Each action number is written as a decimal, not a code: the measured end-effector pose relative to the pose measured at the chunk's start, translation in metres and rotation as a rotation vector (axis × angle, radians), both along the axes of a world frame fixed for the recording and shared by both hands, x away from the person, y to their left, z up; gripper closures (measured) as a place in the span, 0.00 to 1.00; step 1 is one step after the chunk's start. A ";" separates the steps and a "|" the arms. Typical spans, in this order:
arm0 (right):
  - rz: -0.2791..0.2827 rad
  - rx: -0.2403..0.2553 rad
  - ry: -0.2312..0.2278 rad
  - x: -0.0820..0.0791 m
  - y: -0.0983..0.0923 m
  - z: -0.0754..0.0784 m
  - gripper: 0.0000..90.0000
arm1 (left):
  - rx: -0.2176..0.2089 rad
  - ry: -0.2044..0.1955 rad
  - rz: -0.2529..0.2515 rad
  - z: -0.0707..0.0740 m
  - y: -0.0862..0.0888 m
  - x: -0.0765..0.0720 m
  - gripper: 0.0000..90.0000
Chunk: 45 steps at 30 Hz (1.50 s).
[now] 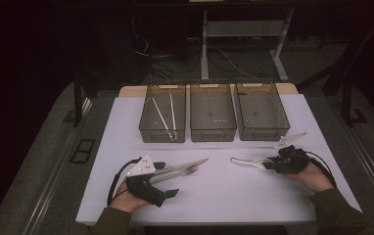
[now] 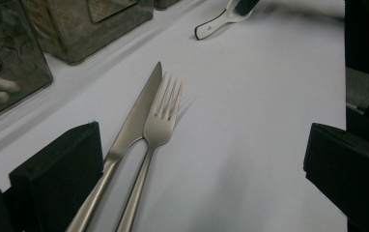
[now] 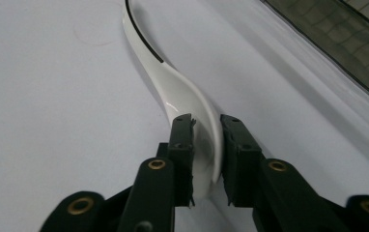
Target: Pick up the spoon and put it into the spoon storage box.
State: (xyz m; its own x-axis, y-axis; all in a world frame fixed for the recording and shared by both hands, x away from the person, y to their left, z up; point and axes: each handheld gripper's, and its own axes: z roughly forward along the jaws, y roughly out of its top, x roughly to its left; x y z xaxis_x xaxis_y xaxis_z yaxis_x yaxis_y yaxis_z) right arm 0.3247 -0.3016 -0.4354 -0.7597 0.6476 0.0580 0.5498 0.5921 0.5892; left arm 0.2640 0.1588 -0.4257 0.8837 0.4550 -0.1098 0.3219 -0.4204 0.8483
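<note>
right claw: the right gripper [image 3: 206,140] sits at the lower middle of the right gripper view. Its two black jaws are narrow and squeeze the bowl of a white, curvy plastic spoon with a thin dark edge [image 3: 173,87].

spoon place: in the high view the spoon [image 1: 246,162] lies flat on the white table [image 1: 224,196], right of the middle, with its handle pointing to the left of the frame.

left claw: the left gripper [image 1: 173,178] is at the lower left of the high view. Its jaws stand wide apart and pinch nothing.

fork and knife place: a shiny silver metal fork [image 2: 161,121] and a shiny silver metal knife [image 2: 129,130] lie side by side, touching, between the wide jaws in the left gripper view.

boxes: three see-through grey plastic boxes [image 1: 213,117] stand in a row at the top middle of the high view. The left box [image 1: 161,120] has long white sticks in it.

worry one: the spoon bowl is round and smooth, so I think it may slip out or twist when it is lifted.

worry two: the long handle hangs far out, so it may droop and bump a box wall.

worry three: if the left claw closes now, it may grab both fork and knife, or push one away.
</note>
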 end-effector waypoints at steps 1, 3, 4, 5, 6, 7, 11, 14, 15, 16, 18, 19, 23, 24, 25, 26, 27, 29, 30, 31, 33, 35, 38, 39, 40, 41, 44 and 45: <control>0.004 0.001 0.001 0.000 0.000 0.001 0.87 | 0.000 0.000 0.000 0.000 0.000 0.000 0.00; 0.011 0.004 0.000 -0.001 -0.001 0.001 0.90 | -0.001 -0.002 -0.001 0.000 0.000 0.000 0.00; 0.016 0.006 -0.002 -0.001 -0.001 0.002 0.90 | -0.001 -0.004 -0.001 0.000 0.000 0.000 0.00; 0.013 0.003 -0.002 -0.001 0.000 0.002 0.90 | -0.002 -0.005 -0.002 0.000 0.000 0.000 0.00; 0.017 0.001 -0.006 -0.001 0.000 0.002 0.90 | -0.002 -0.007 -0.002 -0.001 0.000 0.000 0.00; 0.018 -0.002 -0.007 -0.001 0.000 0.002 0.90 | -0.004 -0.010 -0.001 -0.001 0.001 0.000 0.00; 0.009 0.002 -0.003 -0.001 0.000 0.003 0.91 | -0.007 -0.011 0.000 -0.004 0.001 0.003 0.00; 0.008 0.007 -0.001 -0.001 -0.001 0.003 0.91 | 0.003 0.003 0.003 -0.008 -0.001 0.004 0.00; 0.004 0.006 -0.003 -0.001 -0.001 0.003 0.91 | 0.015 0.003 0.002 -0.009 -0.001 0.005 0.00; 0.002 0.007 -0.007 -0.001 -0.001 0.004 0.91 | 0.014 0.004 0.003 -0.009 -0.001 0.005 0.00; -0.009 0.013 -0.008 -0.002 -0.002 0.007 0.91 | 0.009 0.002 0.004 -0.009 -0.001 0.004 0.00; -0.009 0.021 -0.014 -0.002 -0.003 0.008 0.91 | 0.008 0.001 0.004 -0.008 -0.001 0.004 0.00; -0.015 0.055 -0.035 -0.003 -0.005 0.015 0.91 | -0.004 -0.005 0.008 -0.007 0.000 0.004 0.00; -0.012 0.061 -0.041 -0.003 -0.005 0.017 0.91 | -0.006 -0.009 0.006 -0.006 0.001 0.003 0.00; -0.011 0.068 -0.046 -0.003 -0.005 0.019 0.91 | -0.008 -0.008 0.006 -0.005 0.001 0.003 0.00; -0.013 0.077 -0.052 -0.003 -0.005 0.021 0.91 | -0.008 -0.009 0.005 -0.005 0.001 0.002 0.00; -0.011 0.088 -0.059 -0.003 -0.005 0.023 0.91 | -0.006 -0.011 0.005 -0.005 0.001 0.002 0.00; -0.016 0.104 -0.068 -0.003 -0.006 0.027 0.91 | -0.002 -0.014 0.003 -0.004 0.001 0.001 0.00; -0.017 0.108 -0.072 -0.003 -0.005 0.028 0.91 | -0.002 -0.014 0.004 -0.004 0.000 0.001 0.00; -0.018 0.115 -0.076 -0.003 -0.005 0.030 0.91 | -0.003 -0.013 0.003 -0.004 0.001 0.001 0.00; -0.019 0.130 -0.087 -0.002 -0.005 0.034 0.91 | -0.010 -0.012 0.003 -0.004 0.001 0.001 0.00; -0.021 0.149 -0.096 -0.002 -0.004 0.040 0.91 | -0.016 -0.011 0.006 -0.004 0.001 0.002 0.00; -0.025 0.179 -0.110 0.001 -0.002 0.046 0.91 | -0.022 -0.011 0.006 -0.004 0.001 0.002 0.00; -0.027 0.180 -0.116 0.002 -0.002 0.047 0.91 | -0.023 -0.011 0.004 -0.004 0.001 0.002 0.00; -0.030 0.186 -0.122 0.004 -0.001 0.049 0.91 | -0.023 -0.011 0.005 -0.003 0.001 0.002 0.00; -0.036 0.196 -0.123 0.005 0.000 0.051 0.91 | -0.022 -0.012 0.004 -0.003 0.001 0.002 0.00; -0.044 0.212 -0.140 0.010 0.002 0.056 0.91 | -0.017 -0.013 0.003 -0.003 0.000 0.002 0.00; -0.048 0.210 -0.148 0.012 0.003 0.058 0.91 | -0.015 -0.013 0.002 -0.003 0.000 0.002 0.00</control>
